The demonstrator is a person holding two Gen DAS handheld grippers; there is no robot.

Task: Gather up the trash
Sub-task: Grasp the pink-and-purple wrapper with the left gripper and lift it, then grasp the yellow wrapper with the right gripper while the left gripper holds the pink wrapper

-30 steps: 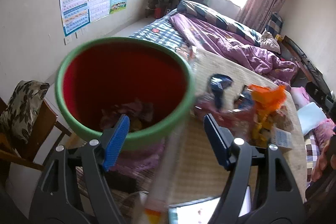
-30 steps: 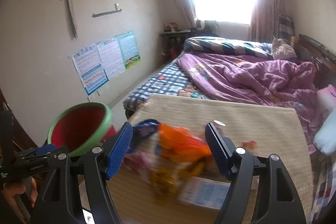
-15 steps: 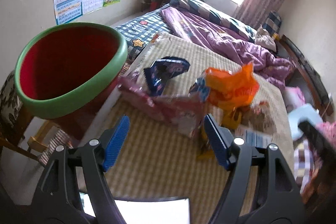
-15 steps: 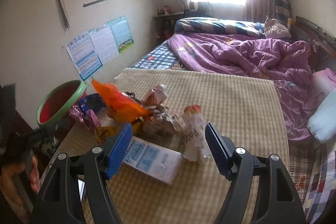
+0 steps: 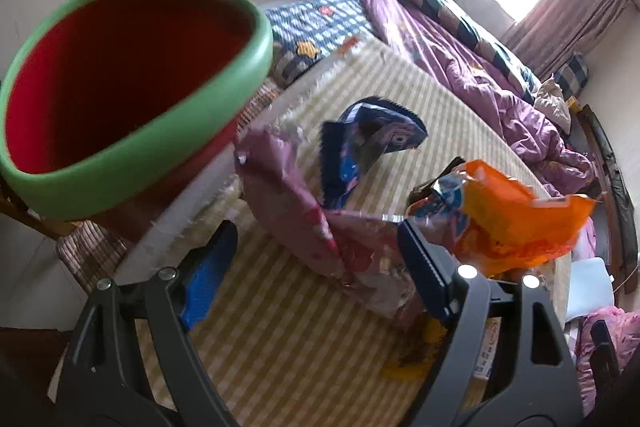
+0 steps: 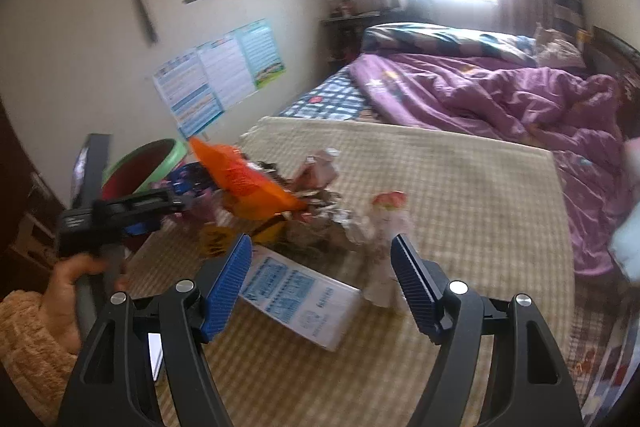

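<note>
A heap of wrappers lies on a checked mat [image 5: 280, 339]: a pink wrapper [image 5: 296, 211], a dark blue one [image 5: 360, 143], an orange bag [image 5: 516, 227]. My left gripper [image 5: 316, 267] is open and empty, with the pink wrapper between its fingers. A red bin with a green rim [image 5: 120, 87] stands at the mat's left edge. In the right wrist view my right gripper [image 6: 320, 287] is open and empty above a white and blue box [image 6: 296, 299], near the orange bag [image 6: 244, 183], a crumpled white wrapper [image 6: 384, 227] and the bin [image 6: 140, 167].
A bed with a purple quilt [image 6: 500, 99] lies behind the mat. Posters [image 6: 220, 67] hang on the left wall. A wooden chair [image 5: 24, 215] stands under the bin. A white sheet [image 6: 154, 351] lies at the mat's near edge.
My left gripper has swung from over the bin to the wrapper heap and closed in on the pink wrapper. My right gripper has moved nearer the box. Both stay open.
</note>
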